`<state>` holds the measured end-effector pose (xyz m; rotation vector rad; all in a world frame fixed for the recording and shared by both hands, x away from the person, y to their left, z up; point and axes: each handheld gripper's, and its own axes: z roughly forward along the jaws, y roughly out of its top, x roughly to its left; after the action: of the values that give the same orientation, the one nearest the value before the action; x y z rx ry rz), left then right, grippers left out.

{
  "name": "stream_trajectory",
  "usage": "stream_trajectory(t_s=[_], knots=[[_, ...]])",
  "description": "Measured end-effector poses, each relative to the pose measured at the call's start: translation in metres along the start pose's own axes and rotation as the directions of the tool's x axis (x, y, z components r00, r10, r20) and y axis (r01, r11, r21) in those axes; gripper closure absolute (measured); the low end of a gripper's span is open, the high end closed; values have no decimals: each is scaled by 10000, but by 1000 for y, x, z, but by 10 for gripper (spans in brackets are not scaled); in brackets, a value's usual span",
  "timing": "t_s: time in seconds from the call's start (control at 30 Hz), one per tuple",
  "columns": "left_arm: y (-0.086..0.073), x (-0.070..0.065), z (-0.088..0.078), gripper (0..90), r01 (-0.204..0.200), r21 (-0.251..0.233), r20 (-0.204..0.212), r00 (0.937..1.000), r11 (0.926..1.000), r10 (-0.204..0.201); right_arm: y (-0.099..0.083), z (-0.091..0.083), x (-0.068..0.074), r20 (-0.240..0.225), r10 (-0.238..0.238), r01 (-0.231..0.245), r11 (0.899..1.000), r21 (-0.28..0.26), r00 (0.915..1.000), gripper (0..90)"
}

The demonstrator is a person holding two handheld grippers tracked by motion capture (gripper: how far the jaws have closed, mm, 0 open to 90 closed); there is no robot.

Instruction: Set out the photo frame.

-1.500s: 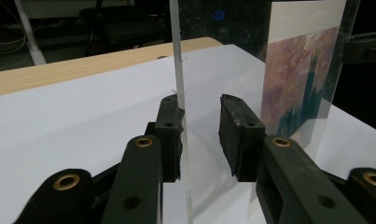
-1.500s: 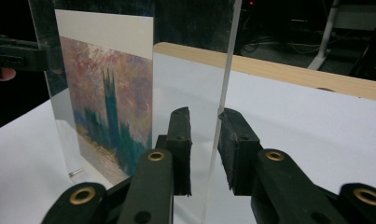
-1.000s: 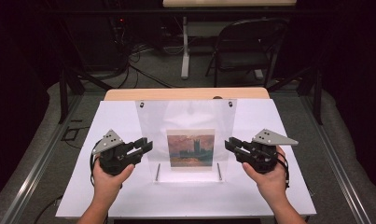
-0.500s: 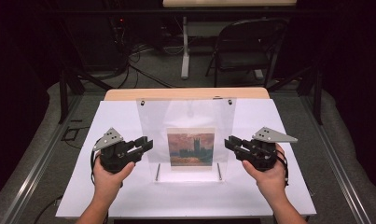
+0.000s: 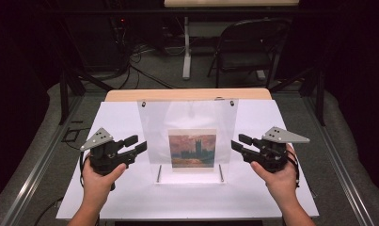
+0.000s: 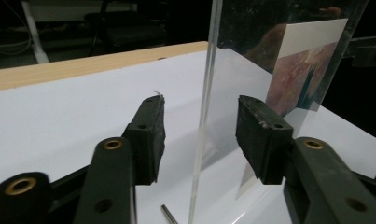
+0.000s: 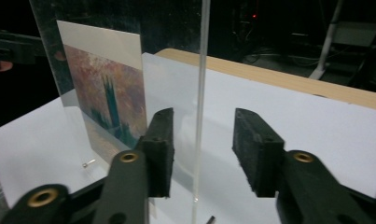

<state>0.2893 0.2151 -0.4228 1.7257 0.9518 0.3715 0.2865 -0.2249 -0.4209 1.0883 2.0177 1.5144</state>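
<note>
Two grippers flank the clear acrylic picture stand (image 5: 187,123), which stands upright mid-counter (image 5: 272,197) with a painted print (image 5: 192,148) in it. My left gripper (image 5: 136,144) and right gripper (image 5: 239,142) have both just been opening, each now spread with a side edge of the panel between its jaws, pads clear of it. I judge this the release step; next I should draw both straight outward without nudging the panel.

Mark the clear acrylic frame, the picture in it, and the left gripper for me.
clear acrylic frame (image 5: 187,117): high view, bare upper part of the panel.
picture (image 5: 192,148): high view, middle of the print.
left gripper (image 6: 199,135): left gripper view, midway between its fingertips, open around the panel's edge.
</note>
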Motion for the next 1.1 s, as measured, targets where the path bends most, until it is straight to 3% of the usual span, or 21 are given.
stream_trajectory(t_s=[0.33,0.53,0.7,0.9,1.1], knots=[[-17,14,-15,423,48,-93,-1050,9945,9999,-57,-11,-22,-5,1095,-473,482,9988,-52,9929,451],[-33,25,-17,423,504,-56,-1345,9896,9987,-507,-24,-27,-12,1503,-307,302,9995,56,9882,424],[-49,33,-16,423,747,112,-1640,9838,9971,-719,-38,-27,-18,1626,-159,104,9994,345,9866,409],[-71,41,-10,417,1147,423,-1922,9758,9925,-1046,-57,-26,-22,1618,105,-160,9993,325,9868,403],[-87,47,0,414,1029,665,-2043,9750,9925,-874,-81,-14,-29,1813,90,-211,9976,653,9834,397]])
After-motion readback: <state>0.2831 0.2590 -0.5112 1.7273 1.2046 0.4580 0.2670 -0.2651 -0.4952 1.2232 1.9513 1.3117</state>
